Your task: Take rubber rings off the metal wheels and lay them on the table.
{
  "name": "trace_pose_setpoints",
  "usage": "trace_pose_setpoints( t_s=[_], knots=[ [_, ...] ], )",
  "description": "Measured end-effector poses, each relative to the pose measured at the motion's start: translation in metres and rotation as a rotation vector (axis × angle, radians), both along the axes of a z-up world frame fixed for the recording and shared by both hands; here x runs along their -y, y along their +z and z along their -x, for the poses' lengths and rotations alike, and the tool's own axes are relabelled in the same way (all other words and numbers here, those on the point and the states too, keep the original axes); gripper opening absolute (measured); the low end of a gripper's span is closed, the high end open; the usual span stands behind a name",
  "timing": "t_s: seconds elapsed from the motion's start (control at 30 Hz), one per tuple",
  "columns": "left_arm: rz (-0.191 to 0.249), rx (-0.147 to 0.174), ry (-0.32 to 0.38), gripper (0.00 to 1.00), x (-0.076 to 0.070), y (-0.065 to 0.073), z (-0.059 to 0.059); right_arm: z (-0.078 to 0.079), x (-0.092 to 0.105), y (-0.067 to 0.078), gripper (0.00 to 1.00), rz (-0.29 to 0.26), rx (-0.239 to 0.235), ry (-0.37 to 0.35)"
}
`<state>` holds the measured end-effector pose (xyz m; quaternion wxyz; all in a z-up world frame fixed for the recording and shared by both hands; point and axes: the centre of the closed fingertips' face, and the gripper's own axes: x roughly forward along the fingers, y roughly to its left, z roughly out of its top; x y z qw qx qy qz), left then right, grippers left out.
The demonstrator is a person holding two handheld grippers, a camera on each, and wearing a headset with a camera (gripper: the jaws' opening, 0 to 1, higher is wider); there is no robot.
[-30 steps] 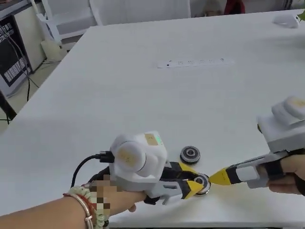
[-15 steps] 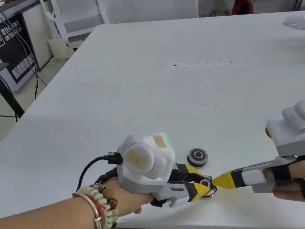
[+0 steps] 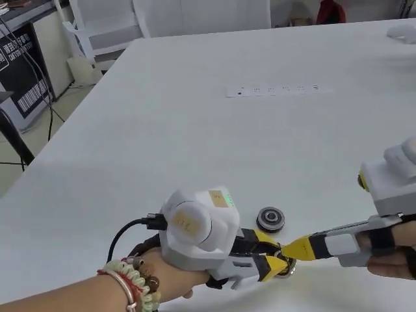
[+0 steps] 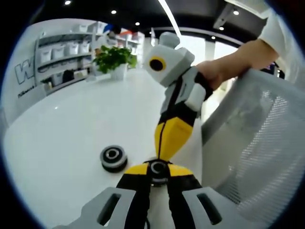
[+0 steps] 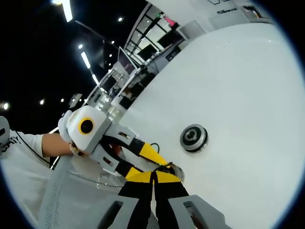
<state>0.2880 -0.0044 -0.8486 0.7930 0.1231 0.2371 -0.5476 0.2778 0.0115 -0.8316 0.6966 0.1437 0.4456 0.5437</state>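
Nudges right gripper (image 3: 287, 250) closer, jaws pinched together, onto metal wheel (image 4: 157, 168) clamped in left gripper (image 3: 274, 253), wrists low.

At the near edge of the table (image 3: 195, 143), one metal wheel (image 3: 286, 264) sits between the jaws of my left gripper (image 3: 276, 255), and my right gripper (image 3: 290, 248) reaches in from the right with its tips against that wheel. A second wheel (image 3: 270, 219) lies on the table just behind them, apart from both grippers. A power strip (image 3: 276, 90) lies well beyond it, mid-table, with chairs (image 3: 201, 14) behind the far edge.
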Motion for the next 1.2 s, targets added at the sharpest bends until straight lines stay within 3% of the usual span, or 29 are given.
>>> trace_pose_setpoints(
  t_s=[0.07,0.17,0.27,0.37,0.4,0.47,0.53,0.7,0.8,0.9,1.0,1.03,1.07,1.1,1.13,1.17,1.2],
  knots=[
    [-0.004,0.006,0.002,0.14,0.000,0.000,0.000,-0.002,0.003,-0.001,0.00,0.008,-0.008,-0.017],
    [-0.004,-0.010,0.012,0.14,0.001,0.001,0.000,-0.004,0.007,-0.005,0.00,0.035,-0.001,-0.028],
    [0.026,-0.088,0.040,0.14,0.001,0.001,-0.002,-0.007,0.015,-0.013,0.00,0.095,0.014,-0.029],
    [0.047,-0.164,0.085,0.14,0.000,0.002,-0.003,-0.007,0.014,-0.013,0.00,0.092,0.011,-0.032],
    [0.054,-0.177,0.077,0.15,0.001,0.003,-0.001,-0.008,0.014,-0.012,0.00,0.094,0.013,-0.032],
    [0.055,-0.180,0.070,0.18,0.001,0.003,-0.001,-0.009,0.015,-0.012,0.00,0.098,0.018,-0.030],
    [0.073,-0.163,0.065,0.20,0.004,0.009,-0.001,-0.010,0.015,-0.012,0.00,0.099,0.018,-0.032],
    [0.141,-0.168,0.095,0.19,0.004,0.023,-0.008,-0.013,0.017,-0.009,0.00,0.088,0.011,-0.054],
    [0.154,-0.135,0.135,0.23,-0.002,0.028,-0.018,-0.013,0.018,-0.010,0.00,0.097,0.015,-0.052],
    [0.170,-0.130,0.154,0.27,-0.004,0.032,-0.023,-0.010,0.018,-0.009,0.00,0.100,0.021,-0.042],
    [0.176,-0.064,0.140,0.26,-0.005,0.041,-0.026,-0.011,0.016,-0.006,0.00,0.089,0.028,-0.044],
    [0.156,-0.047,0.130,0.26,-0.006,0.041,-0.026,-0.012,0.015,-0.005,0.00,0.087,0.031,-0.046],
    [0.031,-0.036,0.107,0.26,-0.013,0.033,-0.024,-0.013,0.015,-0.004,0.00,0.084,0.034,-0.049],
    [-0.084,-0.001,0.071,0.25,-0.019,0.026,-0.023,-0.013,0.015,-0.003,0.00,0.082,0.035,-0.052],
    [-0.130,0.073,0.022,0.26,-0.020,0.026,-0.022,-0.014,0.015,-0.002,0.00,0.077,0.035,-0.058],
    [-0.073,0.126,0.017,0.28,-0.012,0.034,-0.023,-0.014,0.015,-0.002,0.00,0.073,0.032,-0.063],
    [-0.052,0.124,0.017,0.31,-0.011,0.036,-0.021,-0.013,0.015,-0.002,0.00,0.070,0.029,-0.063]
  ],
)
